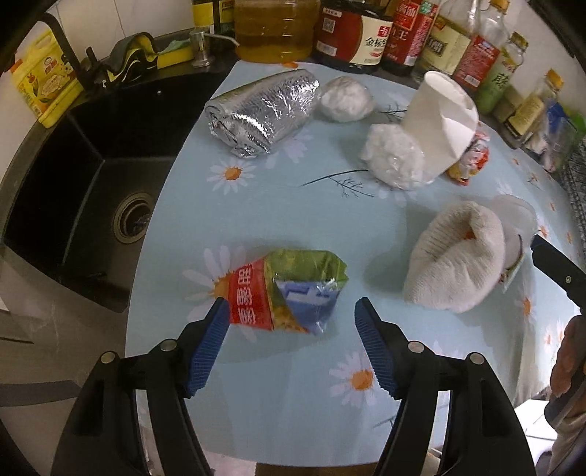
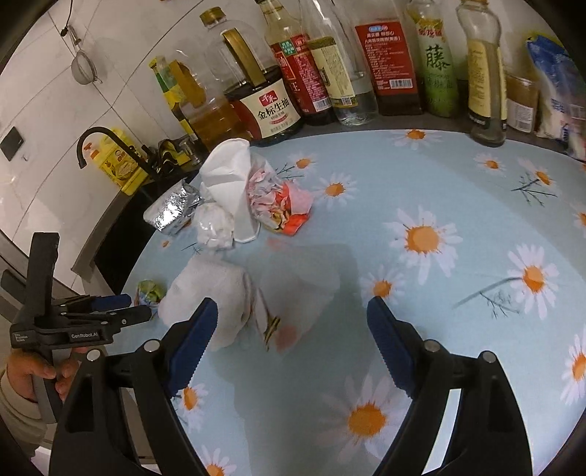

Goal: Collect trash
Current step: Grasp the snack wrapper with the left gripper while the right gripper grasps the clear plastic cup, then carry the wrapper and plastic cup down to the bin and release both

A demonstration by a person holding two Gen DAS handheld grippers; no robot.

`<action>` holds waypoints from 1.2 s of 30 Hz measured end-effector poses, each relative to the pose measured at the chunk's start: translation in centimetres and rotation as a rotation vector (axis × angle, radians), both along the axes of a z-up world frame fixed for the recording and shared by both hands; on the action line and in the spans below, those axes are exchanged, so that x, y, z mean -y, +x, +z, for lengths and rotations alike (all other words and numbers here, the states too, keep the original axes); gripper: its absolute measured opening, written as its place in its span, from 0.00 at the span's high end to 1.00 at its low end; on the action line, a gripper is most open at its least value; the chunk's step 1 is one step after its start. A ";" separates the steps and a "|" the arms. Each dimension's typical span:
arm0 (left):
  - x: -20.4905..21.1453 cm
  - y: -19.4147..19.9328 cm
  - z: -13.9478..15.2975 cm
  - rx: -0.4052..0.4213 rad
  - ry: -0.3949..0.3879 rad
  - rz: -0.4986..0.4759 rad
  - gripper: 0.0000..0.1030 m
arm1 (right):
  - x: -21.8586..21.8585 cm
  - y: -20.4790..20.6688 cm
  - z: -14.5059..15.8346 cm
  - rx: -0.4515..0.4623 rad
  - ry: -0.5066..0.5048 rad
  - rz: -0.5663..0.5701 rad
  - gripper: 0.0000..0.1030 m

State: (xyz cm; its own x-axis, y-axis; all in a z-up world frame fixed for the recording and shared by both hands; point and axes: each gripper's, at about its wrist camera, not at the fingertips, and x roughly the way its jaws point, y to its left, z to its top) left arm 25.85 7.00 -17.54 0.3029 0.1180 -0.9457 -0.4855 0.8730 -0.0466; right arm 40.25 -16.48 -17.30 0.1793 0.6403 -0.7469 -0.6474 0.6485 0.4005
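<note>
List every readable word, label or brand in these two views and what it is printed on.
"金标生抽": label of the dark soy sauce bottle.
"藤": label of the green bottle.
"GenRobot.AI": body of the left gripper.
Red band on the snack wrapper: large characters, upside down, not legible.
Other bottle labels: too small or blurred.

Each tool (image 1: pixel 291 311) is black plastic with ribbed blue pads (image 1: pixel 208 344), silver pivot bolts and white "GenRobot.AI" lettering.

On the table (image 1: pixel 278 205) the snack wrapper (image 1: pixel 289 289) lies nearest, the sock (image 1: pixel 454 260) to its right, the foil bundle (image 1: pixel 260 110) and paper cup (image 1: pixel 439 117) farther back, bottles (image 1: pixel 351 33) behind them, the sink (image 1: pixel 73 190) at left.
</note>
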 end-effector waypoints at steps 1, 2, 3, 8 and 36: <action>0.0 0.2 -0.1 -0.004 0.002 0.003 0.34 | -0.1 0.3 -0.2 -0.008 0.003 0.006 0.20; 0.0 0.4 -0.1 -0.006 0.004 0.004 0.34 | -0.3 0.6 -0.3 -0.014 0.006 0.012 0.20; 0.0 0.6 -0.1 -0.009 0.010 0.008 0.34 | -0.4 0.8 -0.4 -0.017 0.009 0.016 0.20; -0.6 1.2 -0.6 -0.023 0.015 0.038 0.34 | -1.0 1.9 -0.9 -0.036 0.020 0.033 0.20; 0.2 -0.3 0.3 0.029 0.034 0.002 0.41 | -0.1 1.1 -0.8 -0.034 0.027 0.044 0.45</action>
